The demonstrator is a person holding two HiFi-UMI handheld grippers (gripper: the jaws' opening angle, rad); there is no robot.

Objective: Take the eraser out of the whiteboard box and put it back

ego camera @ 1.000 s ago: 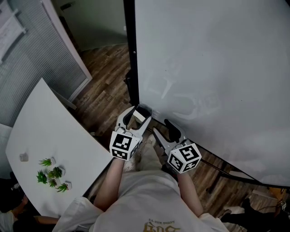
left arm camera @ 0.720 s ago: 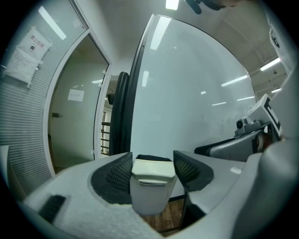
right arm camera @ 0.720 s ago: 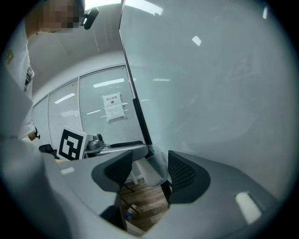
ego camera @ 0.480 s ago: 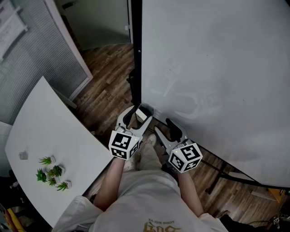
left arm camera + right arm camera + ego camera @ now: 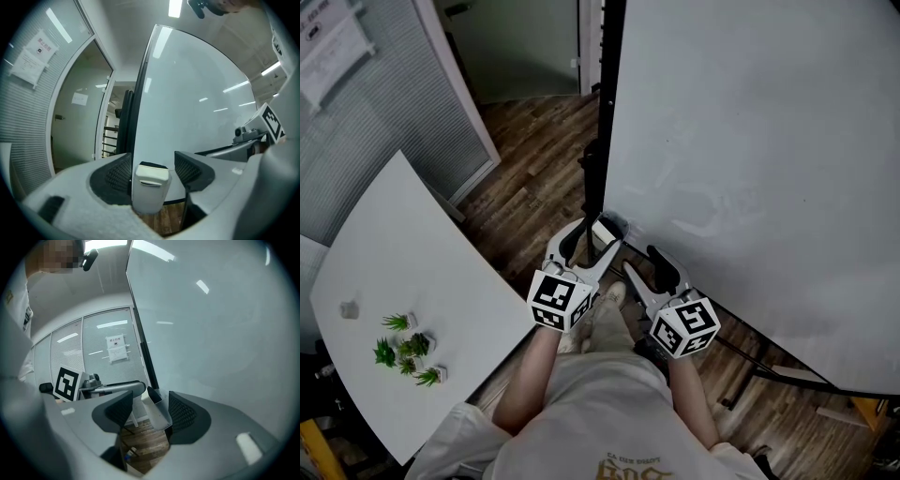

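Filling the right side stood the whiteboard [image 5: 750,141], with the white table [image 5: 394,272] at the left. Both tongs were spread wide. The left gripper [image 5: 593,236] flanked the whiteboard box [image 5: 150,187] at the board's lower corner without pressing it, and the right gripper [image 5: 639,262] was just beside. The eraser [image 5: 151,165] sat in the box, dark top showing.

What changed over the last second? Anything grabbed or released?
Very little. The left gripper edged slightly toward the whiteboard edge. Its fingers sit either side of the whiteboard box with a gap on the right, so nothing was gripped or let go. Most of the head view's shift is the camera turning. The right gripper stayed put, open, holding nothing.
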